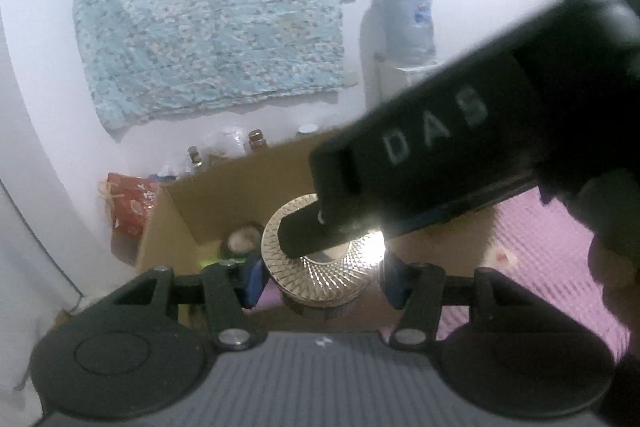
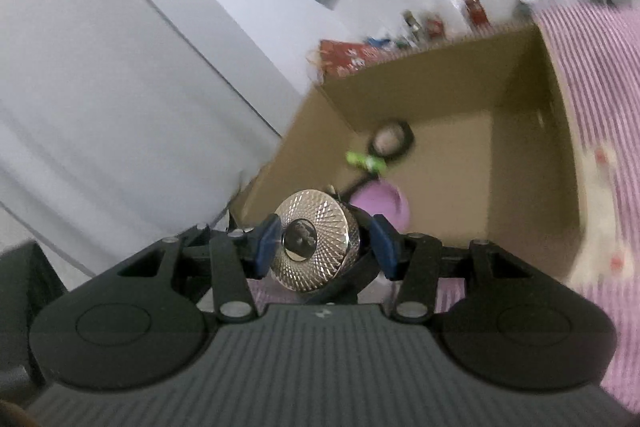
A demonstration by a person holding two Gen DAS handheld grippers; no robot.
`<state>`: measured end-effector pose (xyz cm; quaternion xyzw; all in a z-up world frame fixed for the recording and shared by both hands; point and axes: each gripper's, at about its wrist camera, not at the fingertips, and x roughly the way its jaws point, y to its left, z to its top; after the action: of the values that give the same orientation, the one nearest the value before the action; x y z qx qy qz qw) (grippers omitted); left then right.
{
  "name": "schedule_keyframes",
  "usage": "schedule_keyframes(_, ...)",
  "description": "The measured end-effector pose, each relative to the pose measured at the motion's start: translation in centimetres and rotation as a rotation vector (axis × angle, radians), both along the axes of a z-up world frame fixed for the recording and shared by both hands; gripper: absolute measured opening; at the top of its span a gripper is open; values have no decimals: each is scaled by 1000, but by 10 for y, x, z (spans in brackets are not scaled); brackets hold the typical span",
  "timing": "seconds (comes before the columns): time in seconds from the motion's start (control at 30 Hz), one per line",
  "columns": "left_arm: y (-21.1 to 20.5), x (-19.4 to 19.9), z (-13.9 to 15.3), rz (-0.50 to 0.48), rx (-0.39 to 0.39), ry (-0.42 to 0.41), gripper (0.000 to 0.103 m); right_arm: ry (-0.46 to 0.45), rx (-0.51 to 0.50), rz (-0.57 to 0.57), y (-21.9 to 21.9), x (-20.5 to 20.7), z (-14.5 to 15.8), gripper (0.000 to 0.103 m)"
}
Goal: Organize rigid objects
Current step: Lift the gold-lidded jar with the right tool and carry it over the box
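Left side: red bag and small bottles sit behind the cardboard box, blurry, not part of this step. Box is open on the purple mat and holds a round black-rimmed item, a green piece and a lilac round thing, so some sorting looks done already. Centre: shiny patterned metal disc is off the floor, at the box's near edge, not yet inside. Left gripper frames the disc with its blue pads at both sides; whether they actually pinch it, cannot tell. Right gripper: jaws sit beside the disc too, one pad touching, the other with a gap, grip unclear. Looks like handover or joint carry. Left to do, my guess: drop disc in box.
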<state>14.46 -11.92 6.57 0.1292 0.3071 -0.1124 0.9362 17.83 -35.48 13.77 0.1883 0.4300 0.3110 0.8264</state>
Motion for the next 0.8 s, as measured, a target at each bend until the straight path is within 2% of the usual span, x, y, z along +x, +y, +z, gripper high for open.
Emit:
schedule_keyframes(0.13, 6, 62, 11, 57, -39, 82, 57, 29, -26, 34, 10, 58, 12, 49)
schedule_keyframes(0.33, -7, 146, -11, 143, -45, 229, 57, 173, -72, 41, 20, 155, -10, 48)
schedule_keyframes(0.53, -11, 199, -46, 223, -53, 357, 57, 254, -138, 59, 30, 211, -47, 48)
schedule_keyframes(0.8, -6, 235, -70, 268, -101, 472, 57, 294, -201, 78, 38, 244, -85, 48)
